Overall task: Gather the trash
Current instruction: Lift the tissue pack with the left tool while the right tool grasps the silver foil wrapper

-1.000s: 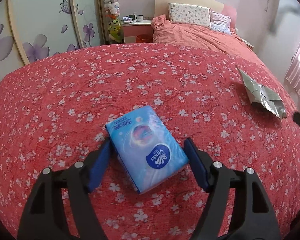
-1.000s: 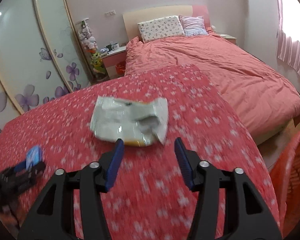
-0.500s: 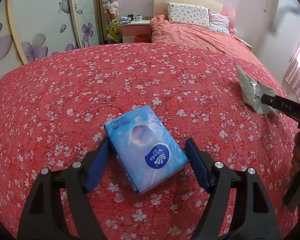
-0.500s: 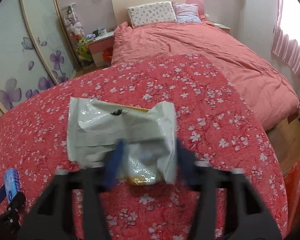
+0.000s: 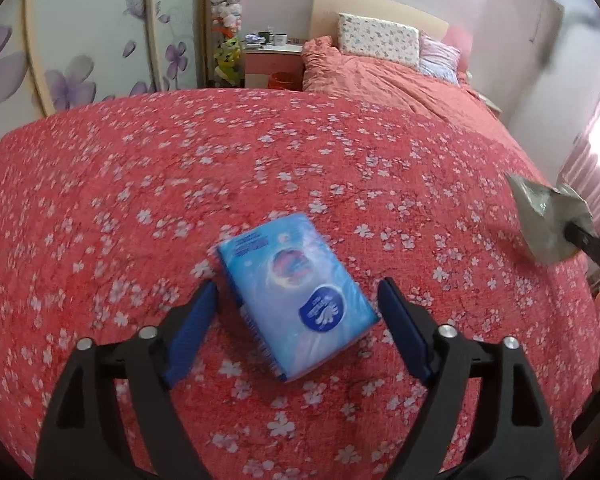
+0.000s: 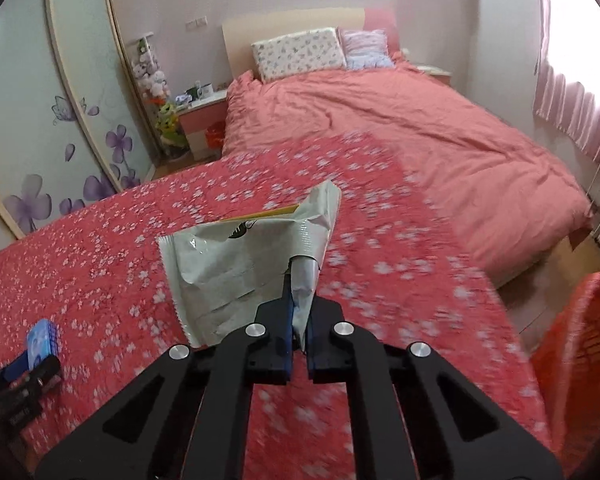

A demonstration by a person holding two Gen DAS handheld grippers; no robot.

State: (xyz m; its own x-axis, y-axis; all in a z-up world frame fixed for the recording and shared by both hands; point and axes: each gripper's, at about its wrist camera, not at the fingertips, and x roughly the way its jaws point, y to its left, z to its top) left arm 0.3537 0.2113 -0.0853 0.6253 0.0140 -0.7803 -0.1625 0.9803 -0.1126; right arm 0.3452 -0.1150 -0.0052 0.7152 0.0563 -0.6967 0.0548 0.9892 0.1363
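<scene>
- My right claw (image 6: 298,330) is pressed together on a crumpled silver wrapper (image 6: 236,268), pinching its near right corner between the blue pads.
- The wrapper hangs up off the red flowered cloth (image 6: 120,264); I think none of it touches the cloth, though motion blur makes that hard to judge.
- My left claw (image 5: 298,328) is spread wide and its jaws are opening, with a blue tissue pack (image 5: 296,296) lying flat on the cloth between them.
- Neither blue pad (image 5: 190,332) presses the pack; a gap shows on each side.
- The pack sits at a slant, its near corner toward me.
- In the left view the wrapper shows at the far right, well apart from the pack.
- An orange basket (image 6: 576,360) stands off the cloth's right edge, near my right claw.
- A bed (image 6: 400,128) with a pink quilt and two pillows lies beyond.
</scene>
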